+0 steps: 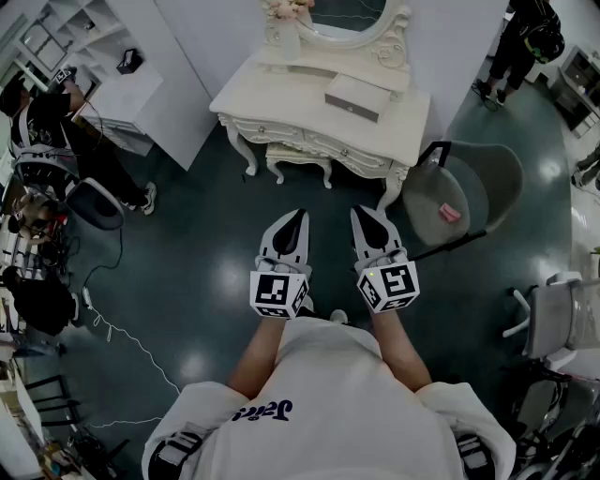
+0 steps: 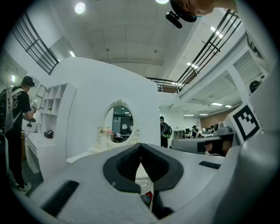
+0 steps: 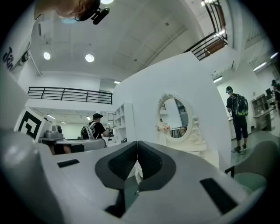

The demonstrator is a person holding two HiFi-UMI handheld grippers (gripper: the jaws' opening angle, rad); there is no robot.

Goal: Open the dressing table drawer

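A dark, glossy floor fills most of the head view, with a white partition wall at its far side. Against that wall stands the cream dressing table, its oval mirror at the back edge and a small box with a knob on the right half of the tabletop. The drawer sits shut in the carved front edge, well apart from both grippers. A grey chair stands just beside the table's front right corner, a pink thing on its seat. A matching stool is tucked under the middle of the front edge, between the grippers and the drawer fronts. A person stands by shelves at the left. The left gripper and right gripper are held level side by side, each with its pads pressed together on nothing.
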